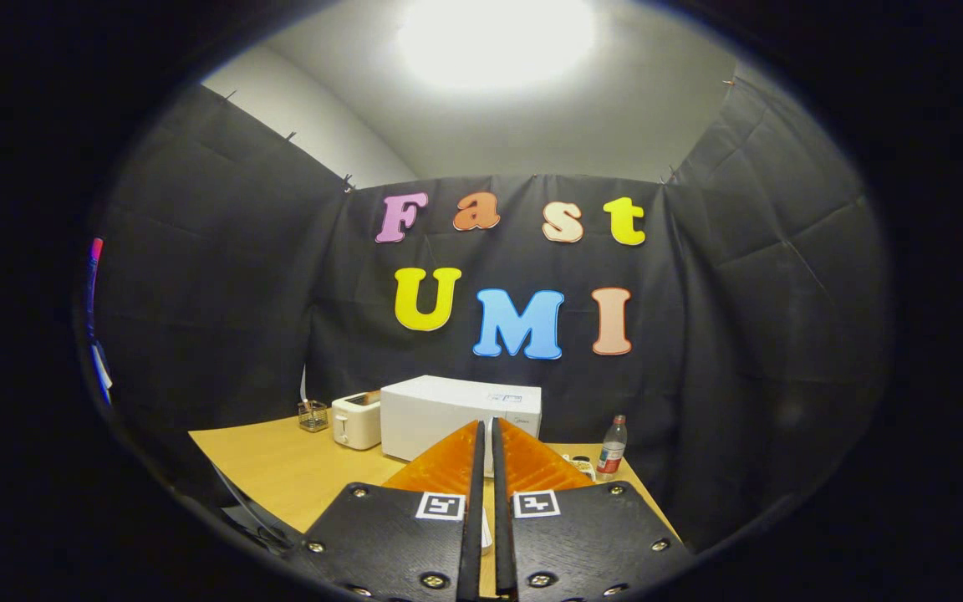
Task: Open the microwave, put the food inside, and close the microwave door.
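A white microwave (448, 414) stands on the wooden table (281, 468) beyond my fingers, its door shut as far as I can see. My gripper (487, 425) is raised above the table's near side, pointing at the microwave's right part. Its fingers (452, 468) are nearly together with only a thin slit between them and nothing held. Just right of the fingers lies a small light object (582, 464), partly hidden; I cannot tell if it is the food.
A white toaster (356, 420) stands left of the microwave, with a small clear holder (313, 415) further left. A plastic bottle with a red label (612, 449) stands right of the microwave near the table's right edge. Black cloth walls surround the table.
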`<move>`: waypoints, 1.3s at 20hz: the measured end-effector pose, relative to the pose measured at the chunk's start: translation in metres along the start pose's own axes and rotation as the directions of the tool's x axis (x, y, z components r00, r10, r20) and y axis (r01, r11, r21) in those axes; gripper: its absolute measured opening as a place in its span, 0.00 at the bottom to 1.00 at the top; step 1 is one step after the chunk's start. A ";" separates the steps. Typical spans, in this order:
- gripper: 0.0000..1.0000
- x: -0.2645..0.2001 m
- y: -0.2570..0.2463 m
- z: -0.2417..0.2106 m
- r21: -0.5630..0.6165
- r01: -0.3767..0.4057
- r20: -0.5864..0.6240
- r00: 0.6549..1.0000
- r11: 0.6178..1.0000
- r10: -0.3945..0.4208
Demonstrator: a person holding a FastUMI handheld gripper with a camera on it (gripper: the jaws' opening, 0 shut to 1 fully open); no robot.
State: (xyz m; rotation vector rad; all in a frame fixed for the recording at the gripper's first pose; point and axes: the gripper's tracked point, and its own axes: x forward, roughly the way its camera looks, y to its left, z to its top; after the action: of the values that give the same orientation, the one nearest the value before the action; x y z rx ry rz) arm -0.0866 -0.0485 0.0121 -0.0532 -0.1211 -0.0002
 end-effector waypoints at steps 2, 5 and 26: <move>0.07 0.000 -0.006 -0.002 -0.006 0.007 -0.007 1.000 1.000 -0.007; 0.07 0.001 -0.010 -0.001 0.011 0.009 -0.008 1.000 1.000 -0.009; 0.96 0.000 -0.002 0.007 0.027 0.028 -0.013 1.000 0.999 -0.028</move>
State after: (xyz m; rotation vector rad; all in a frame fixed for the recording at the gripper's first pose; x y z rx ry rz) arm -0.0875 -0.0500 0.0189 -0.0242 -0.1090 -0.0271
